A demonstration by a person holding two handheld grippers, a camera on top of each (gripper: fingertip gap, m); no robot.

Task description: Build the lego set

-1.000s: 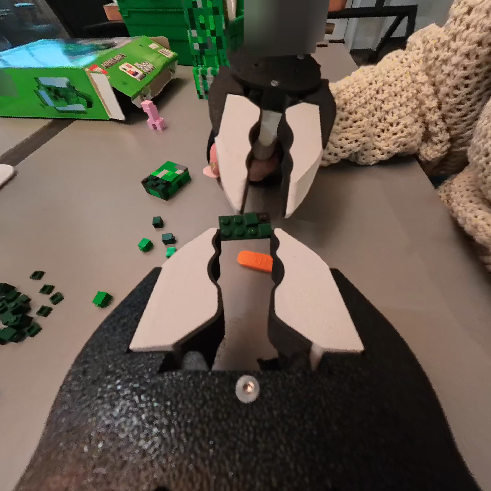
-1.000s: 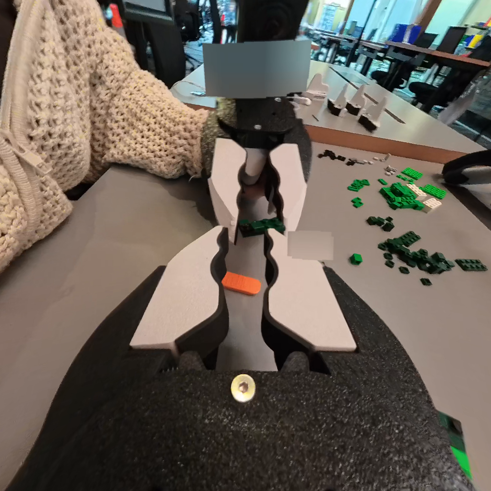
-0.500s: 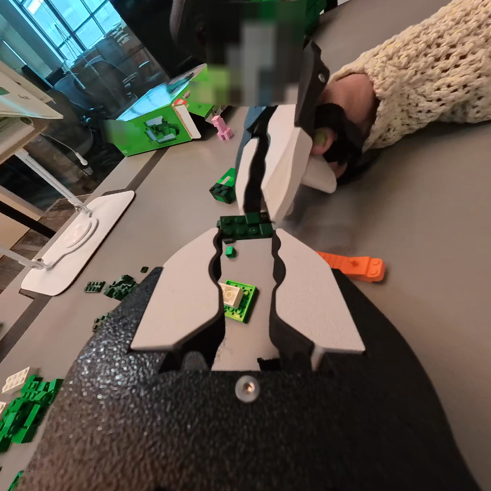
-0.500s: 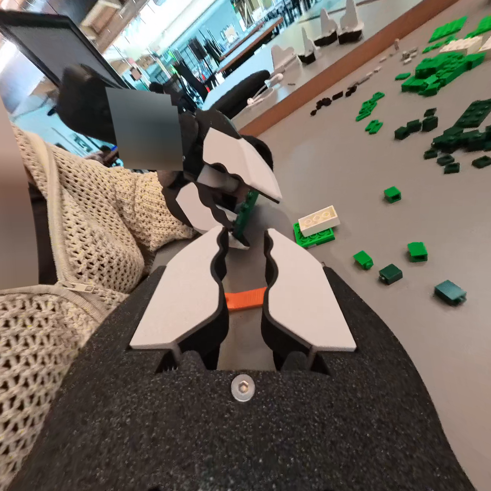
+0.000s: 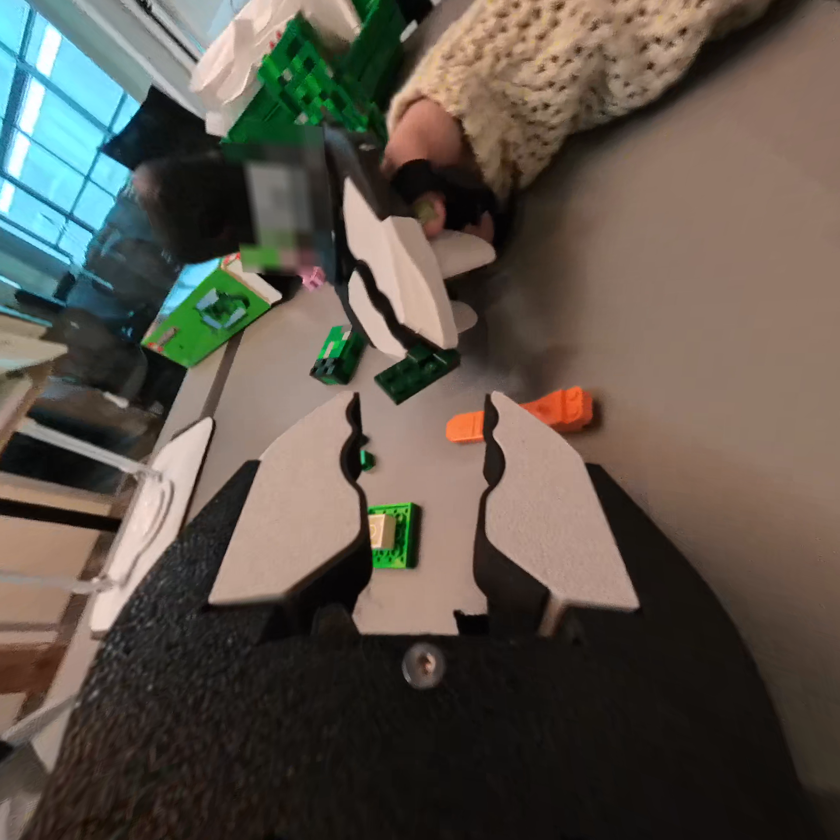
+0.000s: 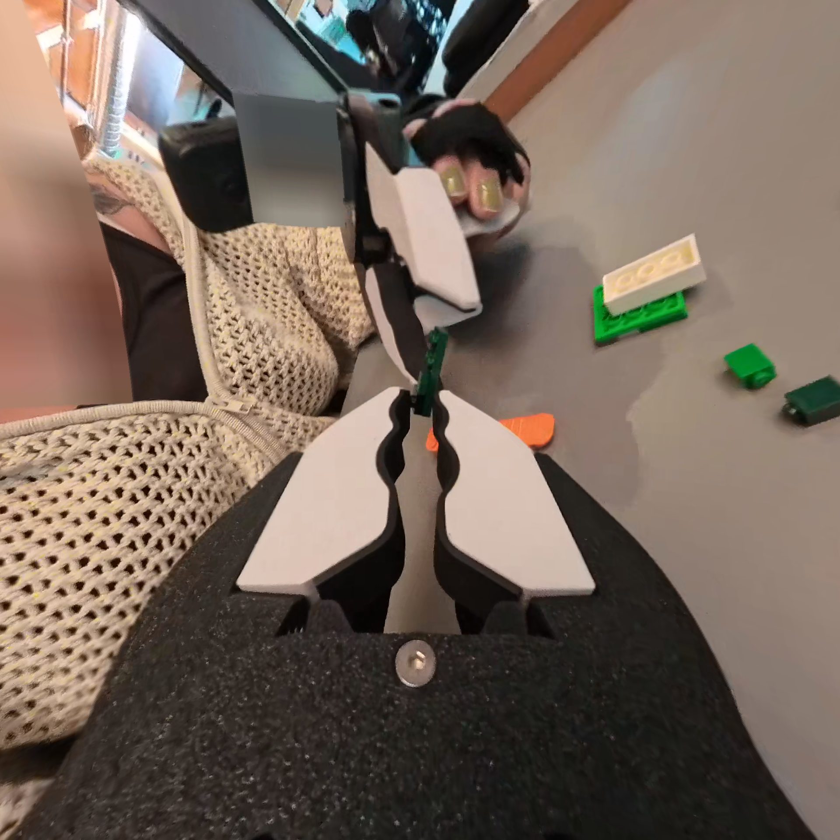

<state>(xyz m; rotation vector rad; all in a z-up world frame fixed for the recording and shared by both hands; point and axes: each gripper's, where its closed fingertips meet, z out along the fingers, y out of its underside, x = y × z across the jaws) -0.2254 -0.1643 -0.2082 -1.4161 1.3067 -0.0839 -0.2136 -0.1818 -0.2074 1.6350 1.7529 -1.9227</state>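
A dark green Lego plate with a small piece on top stands edge-up between my right gripper's tips, which are shut on its lower end. In the left wrist view the same plate hangs tilted from the right gripper, just beyond my left gripper. My left gripper is open and empty, its tips just short of the plate and apart from it. In the right wrist view one left finger shows beside the plate's top end.
An orange brick separator lies on the grey table below the grippers. A bright green plate with a white brick lies to the right, with loose green pieces near it. A small green block assembly and a green box lie farther off. A knit sleeve fills the left. The grippers are tip to tip, or close to it.
My left gripper has opened and let go of the dark green plate. My right gripper has closed on it. Both grippers have tilted and lifted from the table.
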